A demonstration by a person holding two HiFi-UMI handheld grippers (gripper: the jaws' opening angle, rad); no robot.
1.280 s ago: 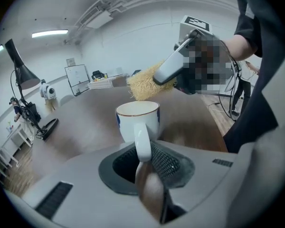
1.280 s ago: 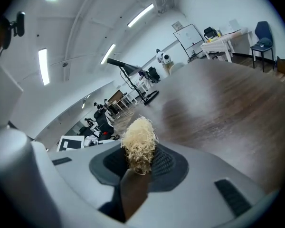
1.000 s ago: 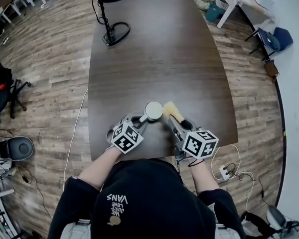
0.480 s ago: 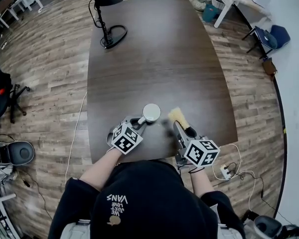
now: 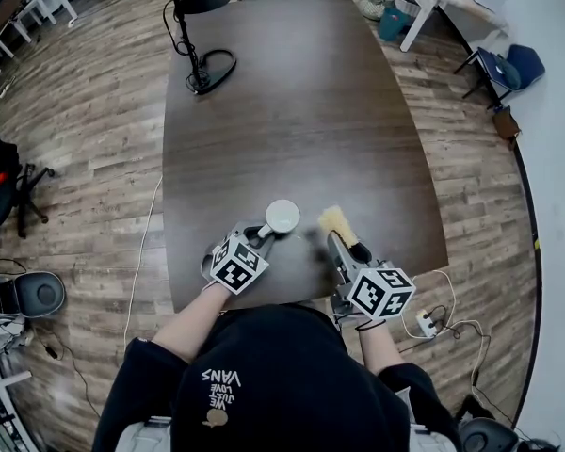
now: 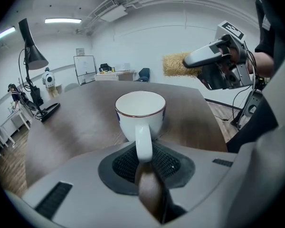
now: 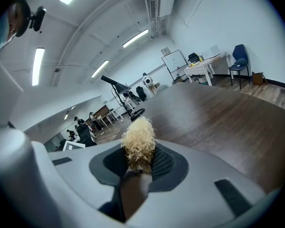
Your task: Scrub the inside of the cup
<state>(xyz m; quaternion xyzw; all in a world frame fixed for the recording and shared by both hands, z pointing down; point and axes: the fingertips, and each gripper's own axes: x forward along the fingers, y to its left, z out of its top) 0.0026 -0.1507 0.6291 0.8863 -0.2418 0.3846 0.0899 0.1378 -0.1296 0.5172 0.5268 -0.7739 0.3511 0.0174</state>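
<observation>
The dark wooden table [image 5: 292,92] is bare apart from a black desk lamp [image 5: 193,26] at its far left corner. All the work is going on at the near edge, just in front of the person. The left hand-held gripper [image 5: 266,230] has its jaws closed on the handle [image 6: 143,144] of the white cup [image 5: 282,216], pinching it so the open mouth faces up and slightly away. No view shows whether the cup's base rests on the table or hangs just above it. The right hand-held gripper [image 5: 339,240] is clamped on the stem of a small brush [image 5: 333,219] with pale yellow, curly bristles that stick out past the jaw tips. A second ago those bristles were right against the cup's rim. Since then the right hand-held gripper has drawn back to the right, while the cup has hardly moved, so bare table now shows between the two. This looks like a pause or a reset between strokes. Nothing is scrubbing the inside just now, and the brush would have to come back over the rim and dip in for the job to go on. The cup sits at the tip of the left hand-held gripper. It is near the right one but apart from it, just to the left of the brush and a little farther from the person.
</observation>
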